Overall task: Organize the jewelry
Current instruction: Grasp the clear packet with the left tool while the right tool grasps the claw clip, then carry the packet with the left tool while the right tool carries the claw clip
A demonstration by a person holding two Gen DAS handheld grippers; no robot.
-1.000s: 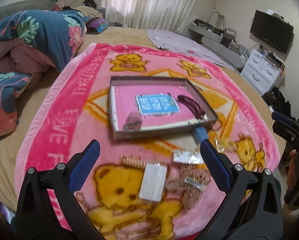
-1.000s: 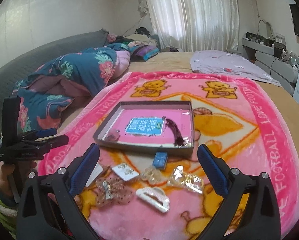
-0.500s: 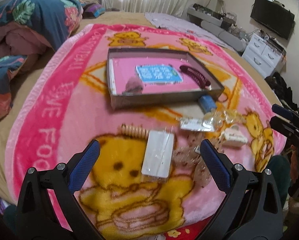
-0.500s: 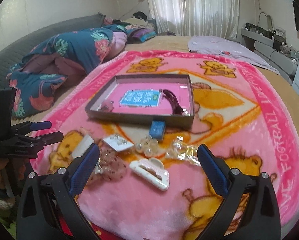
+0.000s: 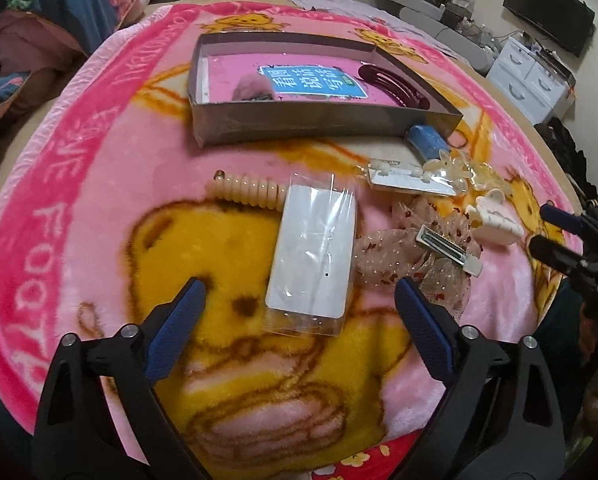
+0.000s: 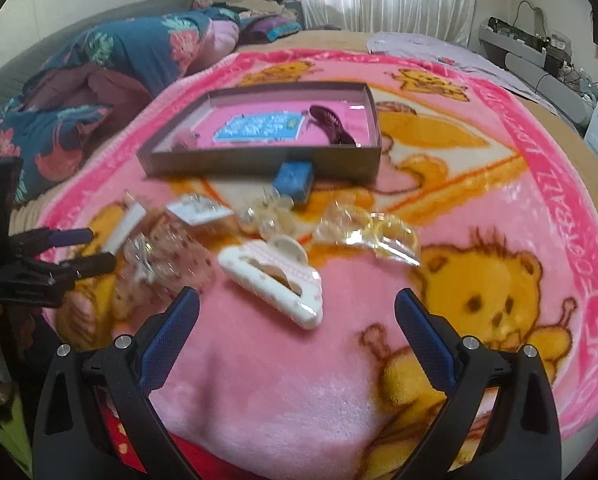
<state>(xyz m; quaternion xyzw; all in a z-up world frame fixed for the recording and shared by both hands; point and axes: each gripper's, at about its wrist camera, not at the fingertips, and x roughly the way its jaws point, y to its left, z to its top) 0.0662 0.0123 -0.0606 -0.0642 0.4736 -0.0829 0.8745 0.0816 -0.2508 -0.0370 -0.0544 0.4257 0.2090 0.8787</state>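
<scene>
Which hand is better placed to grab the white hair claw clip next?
Right. The white claw clip lies just ahead of the right gripper, whose jaws are open; the left gripper faces the clear packet.

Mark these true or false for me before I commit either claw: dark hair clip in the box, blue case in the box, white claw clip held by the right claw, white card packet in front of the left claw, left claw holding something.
1. The dark hair clip lies inside the grey box. True.
2. The small blue case is inside the box. False: it lies on the blanket, against the box's outer wall.
3. The right claw holds the white claw clip. False: its jaws stand open, the clip lying ahead of them.
4. The white card packet lies ahead of the left claw. True.
5. The left claw holds something. False: its jaws are closing, with nothing gripped.
</scene>
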